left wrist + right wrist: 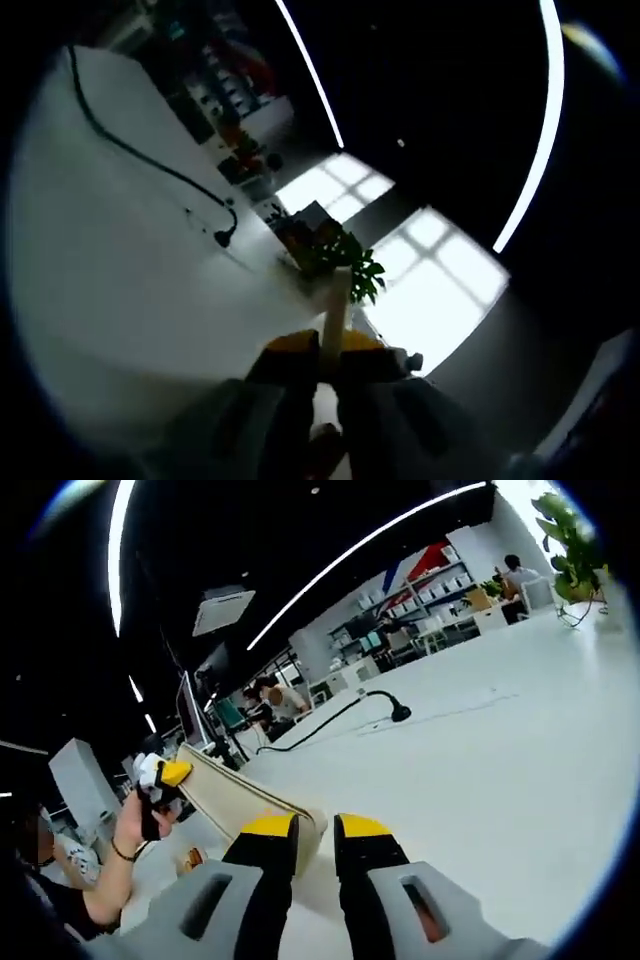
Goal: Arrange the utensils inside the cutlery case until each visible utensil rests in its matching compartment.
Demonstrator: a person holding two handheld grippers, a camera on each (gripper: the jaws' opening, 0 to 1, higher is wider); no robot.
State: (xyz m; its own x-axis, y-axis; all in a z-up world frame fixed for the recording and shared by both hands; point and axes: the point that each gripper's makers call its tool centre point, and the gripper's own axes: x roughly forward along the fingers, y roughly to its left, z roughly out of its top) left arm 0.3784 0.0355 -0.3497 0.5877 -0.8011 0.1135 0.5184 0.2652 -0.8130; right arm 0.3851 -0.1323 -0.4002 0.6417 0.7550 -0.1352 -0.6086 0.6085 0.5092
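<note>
Cutlery case (245, 802) lifted off the white worktop (480, 770), held up between the two grippers.

The beige case slants across the right gripper view, one end at the right gripper (314, 830), whose yellow-tipped jaws stand slightly apart beside it; whether they pinch it I cannot tell. The far end sits at the left gripper (165, 775), held in a person's hand (135, 820). In the left gripper view the left gripper (330, 352) is clamped on a pale slim edge, probably the case rim, to carry it. A black cable (335, 715) lies near the worktop's far edge.
</note>
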